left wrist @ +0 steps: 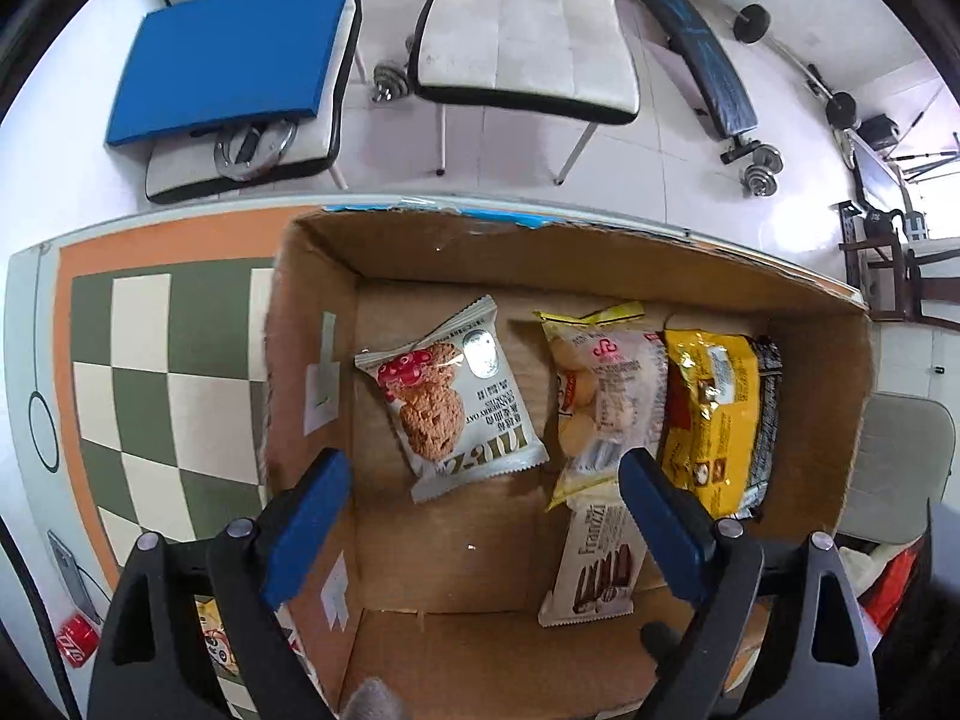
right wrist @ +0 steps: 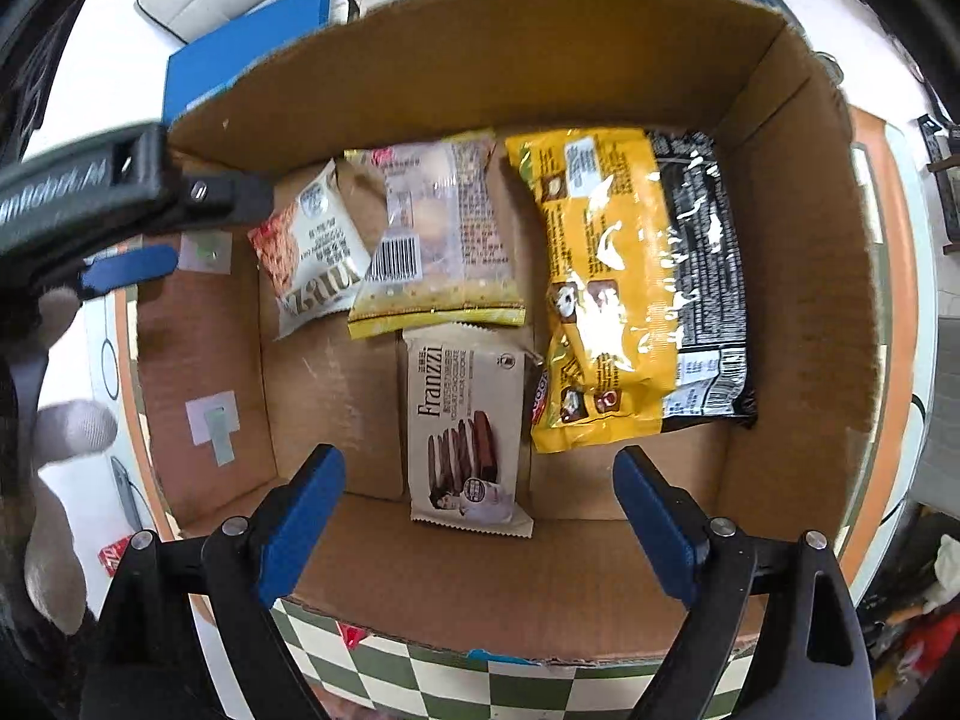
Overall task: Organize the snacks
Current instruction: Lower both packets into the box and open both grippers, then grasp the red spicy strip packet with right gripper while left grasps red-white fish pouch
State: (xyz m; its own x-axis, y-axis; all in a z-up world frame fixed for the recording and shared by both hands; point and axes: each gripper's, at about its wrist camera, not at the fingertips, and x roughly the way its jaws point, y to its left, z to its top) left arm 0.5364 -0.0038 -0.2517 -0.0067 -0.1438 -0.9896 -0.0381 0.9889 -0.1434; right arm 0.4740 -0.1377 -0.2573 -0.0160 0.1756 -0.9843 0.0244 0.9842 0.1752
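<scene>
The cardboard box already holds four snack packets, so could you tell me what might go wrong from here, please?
1. The Franzzi wafer packet lies right ahead of the open right gripper; a careless descent could crush it.
2. The left gripper hangs open over the cardboard box near its left wall, and may knock it.
3. The oat cookie packet, clear biscuit packet and yellow packet crowd the far side; further snacks may pile up.

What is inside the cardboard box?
The cardboard box holds four packets: cookie packet, clear biscuit bag, big yellow bag and wafer packet. Anything beneath them is hidden.
</scene>
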